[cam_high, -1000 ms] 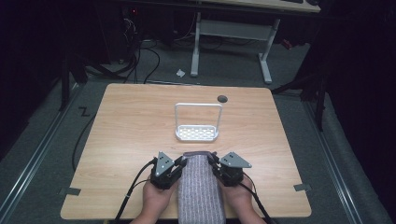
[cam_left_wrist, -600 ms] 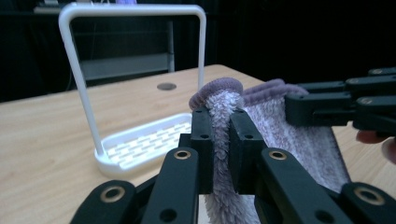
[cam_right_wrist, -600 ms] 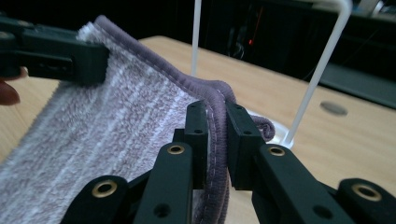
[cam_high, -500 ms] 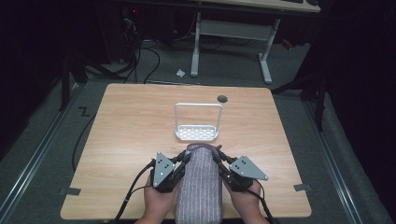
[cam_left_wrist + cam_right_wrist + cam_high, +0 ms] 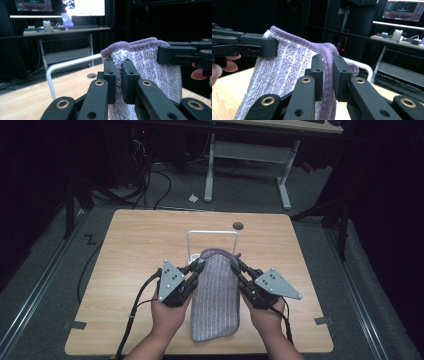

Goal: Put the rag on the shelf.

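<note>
Purple-edged towel (image 5: 216,292) (no readable label) hangs pinched at its top corners by left gripper (image 5: 199,266) and right gripper (image 5: 236,265) jaws.

Dim room; grey carpet (image 5: 60,270), a desk (image 5: 250,150), seemingly lit monitors (image 5: 83,7).
</note>
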Demonstrator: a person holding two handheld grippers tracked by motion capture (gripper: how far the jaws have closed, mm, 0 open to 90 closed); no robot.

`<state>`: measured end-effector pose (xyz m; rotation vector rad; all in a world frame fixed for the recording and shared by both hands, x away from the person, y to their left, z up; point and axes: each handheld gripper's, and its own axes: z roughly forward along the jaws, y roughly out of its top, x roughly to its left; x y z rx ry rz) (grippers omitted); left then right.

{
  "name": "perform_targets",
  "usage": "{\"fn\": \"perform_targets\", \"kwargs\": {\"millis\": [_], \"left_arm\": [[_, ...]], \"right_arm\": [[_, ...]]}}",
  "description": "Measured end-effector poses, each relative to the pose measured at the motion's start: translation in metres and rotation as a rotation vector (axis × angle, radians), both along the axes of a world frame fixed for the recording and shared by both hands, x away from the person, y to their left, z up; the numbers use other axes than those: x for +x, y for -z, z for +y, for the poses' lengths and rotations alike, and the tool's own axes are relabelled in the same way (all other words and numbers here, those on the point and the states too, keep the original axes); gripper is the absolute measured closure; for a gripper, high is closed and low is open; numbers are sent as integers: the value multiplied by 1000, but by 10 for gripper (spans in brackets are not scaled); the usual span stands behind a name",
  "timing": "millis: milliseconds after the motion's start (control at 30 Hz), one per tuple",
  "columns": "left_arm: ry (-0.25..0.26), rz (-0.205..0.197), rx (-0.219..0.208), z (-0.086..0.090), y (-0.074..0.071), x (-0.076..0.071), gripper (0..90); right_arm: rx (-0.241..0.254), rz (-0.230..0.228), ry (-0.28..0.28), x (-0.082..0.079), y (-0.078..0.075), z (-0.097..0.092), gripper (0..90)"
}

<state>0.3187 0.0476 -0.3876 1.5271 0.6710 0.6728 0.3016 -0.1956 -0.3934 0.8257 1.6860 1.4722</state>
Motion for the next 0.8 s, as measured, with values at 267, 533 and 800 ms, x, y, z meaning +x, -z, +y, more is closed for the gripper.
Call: {"fn": "perform_targets", "kwargs": {"millis": [267,533,800], "left_arm": [[-33,-21,-21,7,-21,24,848],[-59,-63,-1,5,-33,47,848],[-60,-53,-9,6,-43,66,848]], "right_arm": [[21,-30,12,19,-28,-1,810],[9,-53,40,42,-47,-1,811],[27,-30,43,63,-55,-2,810]]}}
